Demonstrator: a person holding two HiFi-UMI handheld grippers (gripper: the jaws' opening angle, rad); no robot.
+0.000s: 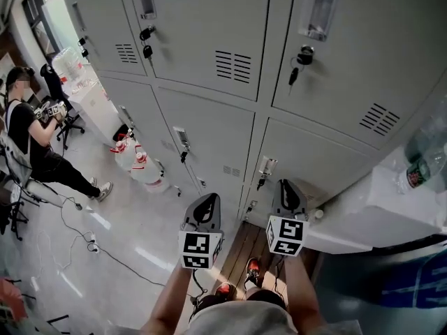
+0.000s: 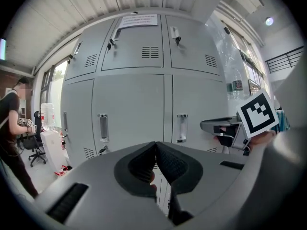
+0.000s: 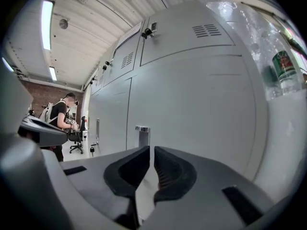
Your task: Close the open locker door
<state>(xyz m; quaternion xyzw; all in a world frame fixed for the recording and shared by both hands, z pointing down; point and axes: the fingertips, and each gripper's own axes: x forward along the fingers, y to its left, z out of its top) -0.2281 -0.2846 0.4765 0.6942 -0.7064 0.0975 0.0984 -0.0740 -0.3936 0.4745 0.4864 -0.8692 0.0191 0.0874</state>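
Observation:
A wall of grey locker doors fills the head view, and every door I can see lies flush with its frame. The lower door with a recessed handle is right ahead of my right gripper. My left gripper hangs beside it, facing the neighbouring door. In the left gripper view the left gripper has its pads touching, with nothing between them. In the right gripper view the right gripper shows only a thin slit between its pads, also empty, a short way from the door's handle.
A person in a black shirt stands at the far left beside an office chair. Water bottles stand on the floor against the lockers, and cables trail across it. A white ledge with a bottle is at the right.

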